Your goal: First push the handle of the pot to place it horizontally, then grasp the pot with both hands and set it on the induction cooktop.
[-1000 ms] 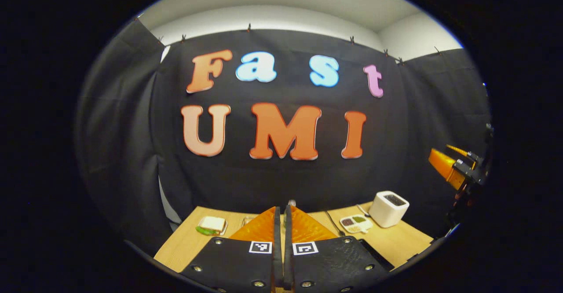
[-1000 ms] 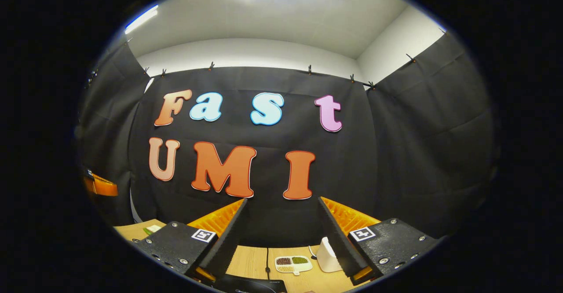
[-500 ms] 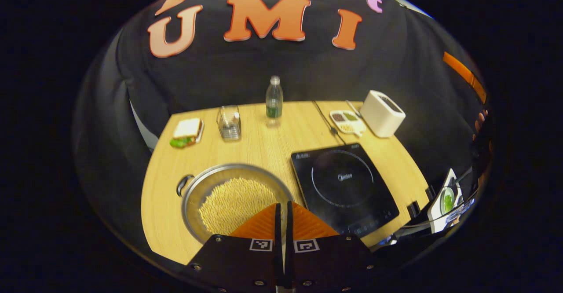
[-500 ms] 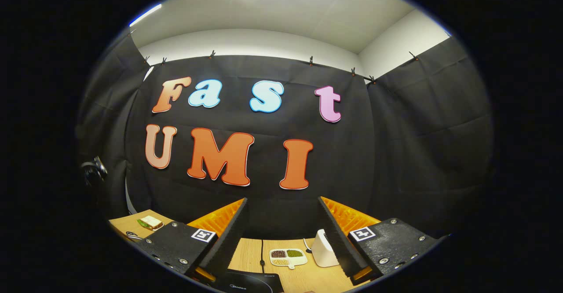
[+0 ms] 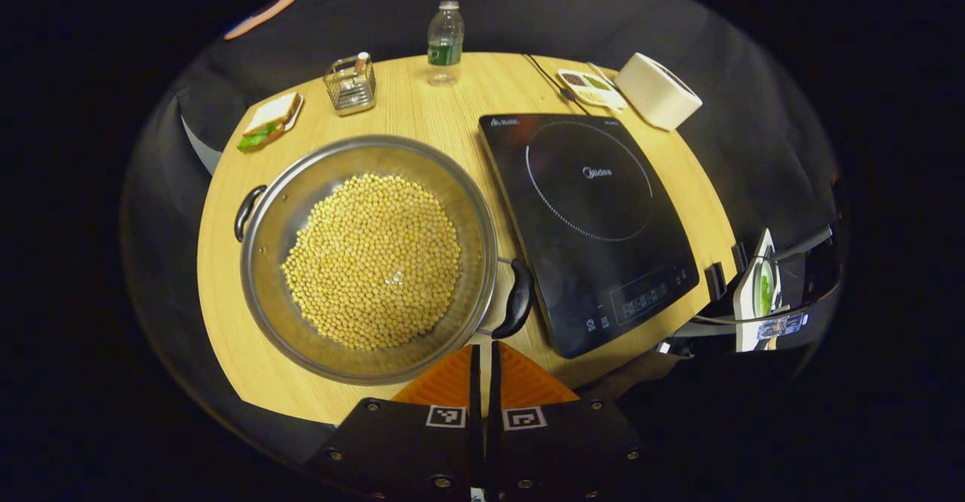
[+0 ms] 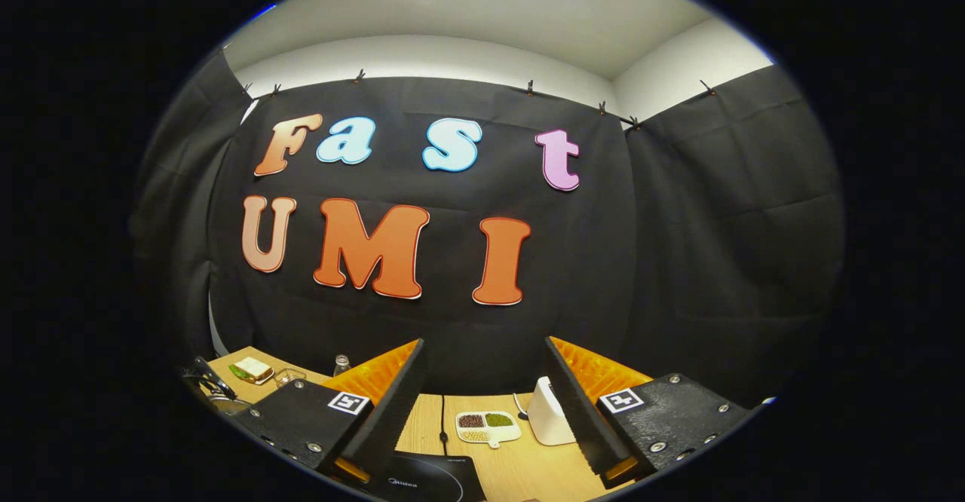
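Pot point(image 5: 369, 257) of beans sits on table point(image 5: 226, 276) by cooktop point(image 5: 592, 223) — my left gripper point(image 5: 483, 370) jaws pressed together, right gripper point(image 6: 482, 404) jaws spread w/ nothing between.

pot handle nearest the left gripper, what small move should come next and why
Probably lower the shut left gripper to the near handle and nudge it sideways. The pot sits beside the induction cooktop with its two handles on a slanted line, not yet level, and the jaws hover just short of that handle. The right gripper is open, facing the wall.

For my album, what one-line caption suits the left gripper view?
Shut left gripper above a pot of beans beside the induction cooktop.
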Action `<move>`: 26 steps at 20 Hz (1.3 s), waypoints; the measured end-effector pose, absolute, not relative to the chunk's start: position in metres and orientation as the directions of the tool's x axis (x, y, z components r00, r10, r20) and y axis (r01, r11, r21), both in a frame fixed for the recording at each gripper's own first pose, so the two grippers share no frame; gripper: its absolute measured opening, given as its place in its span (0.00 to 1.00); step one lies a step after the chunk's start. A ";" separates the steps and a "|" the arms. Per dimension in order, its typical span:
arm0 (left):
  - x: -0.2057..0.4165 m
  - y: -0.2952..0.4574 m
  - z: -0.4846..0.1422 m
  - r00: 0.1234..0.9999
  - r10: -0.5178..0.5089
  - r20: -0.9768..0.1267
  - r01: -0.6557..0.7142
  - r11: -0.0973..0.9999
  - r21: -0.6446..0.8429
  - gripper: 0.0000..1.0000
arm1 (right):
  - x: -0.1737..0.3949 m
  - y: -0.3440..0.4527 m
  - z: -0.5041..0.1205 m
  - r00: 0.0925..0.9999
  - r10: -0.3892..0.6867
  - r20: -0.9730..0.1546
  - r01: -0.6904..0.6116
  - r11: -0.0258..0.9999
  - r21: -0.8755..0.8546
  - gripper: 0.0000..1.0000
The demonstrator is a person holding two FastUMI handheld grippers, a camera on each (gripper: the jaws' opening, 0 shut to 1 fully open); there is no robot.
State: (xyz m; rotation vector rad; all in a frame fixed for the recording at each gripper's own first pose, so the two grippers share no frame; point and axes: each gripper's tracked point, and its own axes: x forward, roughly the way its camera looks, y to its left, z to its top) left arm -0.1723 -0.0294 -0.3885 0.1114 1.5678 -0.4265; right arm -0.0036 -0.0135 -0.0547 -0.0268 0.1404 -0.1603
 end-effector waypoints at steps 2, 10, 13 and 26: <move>-0.182 -0.033 -0.398 -0.107 -0.203 -0.973 0.318 0.921 -0.227 0.03 | -0.006 -0.019 -0.059 0.973 -0.178 -0.150 0.173 0.984 -0.046 0.95; -0.169 -0.047 -0.431 -0.146 -0.222 -0.964 0.296 0.920 -0.256 0.02 | -0.024 -0.032 -0.078 0.947 -0.238 -0.214 0.232 0.971 -0.053 0.95; -0.164 -0.050 -0.432 -0.151 -0.226 -0.962 0.316 0.911 -0.264 0.02 | -0.029 -0.034 -0.083 0.939 -0.255 -0.232 0.249 0.967 -0.054 0.95; -0.139 -0.066 -0.445 -0.153 -0.310 -0.938 0.238 0.910 -0.340 0.02 | -0.057 -0.038 -0.092 0.909 -0.309 -0.281 0.302 0.951 -0.068 0.95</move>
